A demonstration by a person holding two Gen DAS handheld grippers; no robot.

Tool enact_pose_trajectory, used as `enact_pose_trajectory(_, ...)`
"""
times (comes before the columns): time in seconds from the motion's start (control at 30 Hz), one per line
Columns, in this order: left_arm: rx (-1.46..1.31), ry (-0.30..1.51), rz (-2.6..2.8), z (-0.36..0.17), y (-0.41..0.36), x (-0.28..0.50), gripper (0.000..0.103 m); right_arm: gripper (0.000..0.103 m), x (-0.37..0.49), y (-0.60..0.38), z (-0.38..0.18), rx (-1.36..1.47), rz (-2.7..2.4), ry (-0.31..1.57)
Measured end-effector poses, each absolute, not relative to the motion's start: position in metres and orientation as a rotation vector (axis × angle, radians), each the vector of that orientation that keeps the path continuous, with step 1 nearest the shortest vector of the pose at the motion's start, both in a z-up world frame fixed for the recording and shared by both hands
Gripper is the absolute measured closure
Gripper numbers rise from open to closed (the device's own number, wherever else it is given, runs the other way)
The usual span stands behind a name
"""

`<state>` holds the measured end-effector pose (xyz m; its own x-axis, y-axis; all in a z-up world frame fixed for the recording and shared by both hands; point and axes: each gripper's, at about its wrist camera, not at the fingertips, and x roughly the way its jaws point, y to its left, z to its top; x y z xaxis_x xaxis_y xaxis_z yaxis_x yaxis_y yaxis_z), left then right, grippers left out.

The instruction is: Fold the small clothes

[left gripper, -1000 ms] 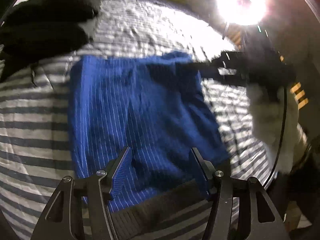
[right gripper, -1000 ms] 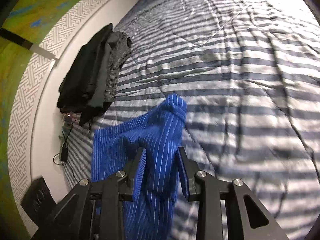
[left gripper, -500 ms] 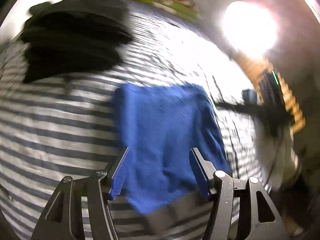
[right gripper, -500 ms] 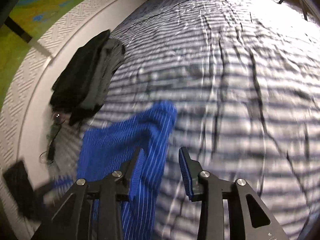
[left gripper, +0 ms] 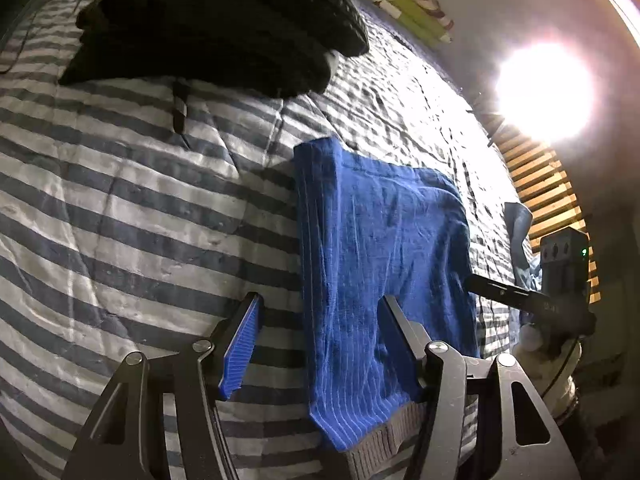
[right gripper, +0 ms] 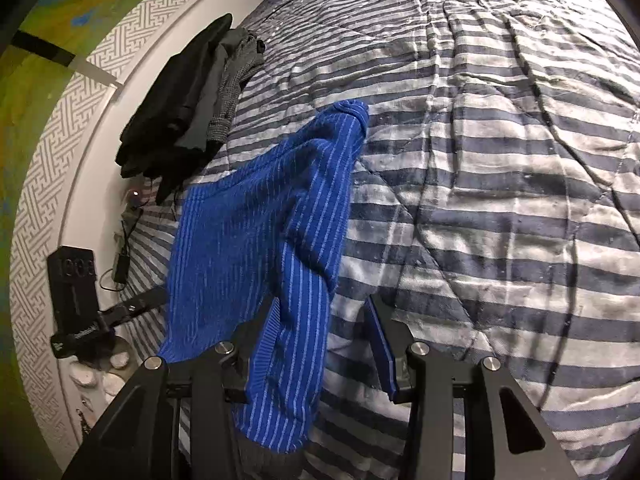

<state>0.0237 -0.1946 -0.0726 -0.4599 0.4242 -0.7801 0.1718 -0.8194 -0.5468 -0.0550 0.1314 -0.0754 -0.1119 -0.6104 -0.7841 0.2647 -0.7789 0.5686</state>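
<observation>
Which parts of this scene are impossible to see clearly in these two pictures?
- Blue garment: its lower hem, left wrist view, is behind the left tool.
- Dark clothes pile: detail lost in shadow.
- Wall near the lamp: washed out by glare.
- Small device, right wrist view: too small.

The blue garment point(right gripper: 256, 264) hides the right claw's point(right gripper: 320, 344) left finger.
</observation>
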Motion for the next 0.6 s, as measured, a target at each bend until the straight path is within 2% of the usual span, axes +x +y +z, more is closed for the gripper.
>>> enact_pose_trajectory(0.07, -1.550, -0.813, 2.404, -0.074, -0.185, 0.020, 0.050, 0.063, -0.055, 0.131, -0.077, 1.576, -1.911, -0.410)
enact_pose_trajectory(0.17, -1.575, -0.718, 2.428, -0.075, -0.172, 0.016, 0.063, 0.064, -0.052, 0.124, -0.078, 1.567, -1.904, -0.376)
enact_pose_trajectory(0.2, -1.578, -0.720, 2.431, -0.076, -0.171, 0.014, 0.074, 0.069, -0.051, 0.122, -0.078, 1.561, -1.908, -0.360)
enact_pose_trajectory(0.27, -1.588, -0.790, 2.402, -0.082, -0.174, 0.012, 0.090, 0.081, -0.052, 0.121, -0.082, 1.579, -1.880, -0.369)
enact_pose_trajectory(0.3, -1.581, -0.821, 2.401, -0.083, -0.176, 0.012, 0.094, 0.084, -0.053, 0.121, -0.084, 1.584, -1.872, -0.385)
enact_pose_trajectory(0.4, -1.564, -0.832, 2.398, -0.083, -0.172, 0.013, 0.096, 0.092, -0.052, 0.125, -0.087, 1.576, -1.852, -0.449)
enact_pose_trajectory(0.6, -1.408, -0.938, 2.392, -0.057, -0.180, 0.025, 0.097, 0.095, -0.045, 0.144, -0.076, 1.495, -1.858, -0.591)
